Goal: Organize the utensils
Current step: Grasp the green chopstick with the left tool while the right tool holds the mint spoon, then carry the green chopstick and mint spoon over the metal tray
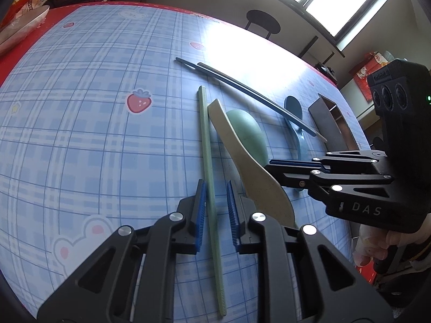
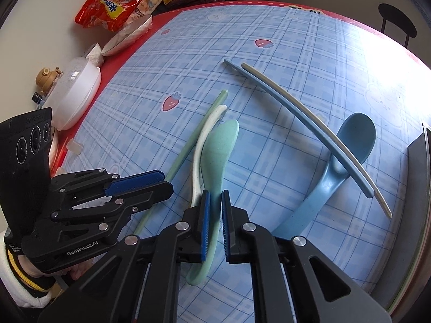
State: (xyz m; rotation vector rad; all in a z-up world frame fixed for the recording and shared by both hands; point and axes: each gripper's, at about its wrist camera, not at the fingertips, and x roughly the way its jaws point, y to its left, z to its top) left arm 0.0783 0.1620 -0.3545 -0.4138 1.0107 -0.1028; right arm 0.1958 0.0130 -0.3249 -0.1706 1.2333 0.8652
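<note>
Left tongs: your left gripper [image 1: 216, 210] straddles the green chopstick [image 1: 208, 161], pads apart; one blue pad [image 1: 202, 202] sits right against the stick, the other stands clear. Released, nothing held.
Right tongs: your right gripper [image 2: 215, 220] is nearly closed around the handle of the green spoon [image 2: 215, 156]; whether the pads truly pinch it, you cannot tell.
Step in hand: by the look of it, picking up, one utensil per hand, with the sorting itself not yet done.
Next move: you will likely need to close the left pads squarely on the thin stick, which may roll or slip, then lift.
Middle ground: a cream spoon [image 2: 200, 145] lies pressed against the green one, between it and the chopstick.
Further off: a blue spoon [image 2: 350, 145] lies under two crossed chopsticks [image 2: 301, 123], blue and beige, on the checked tablecloth [image 2: 269, 27].
Hard to read: a dark box [image 1: 330, 123] at the table's far right is cut off; its contents are hidden. Window glare washes out the far cloth.
</note>
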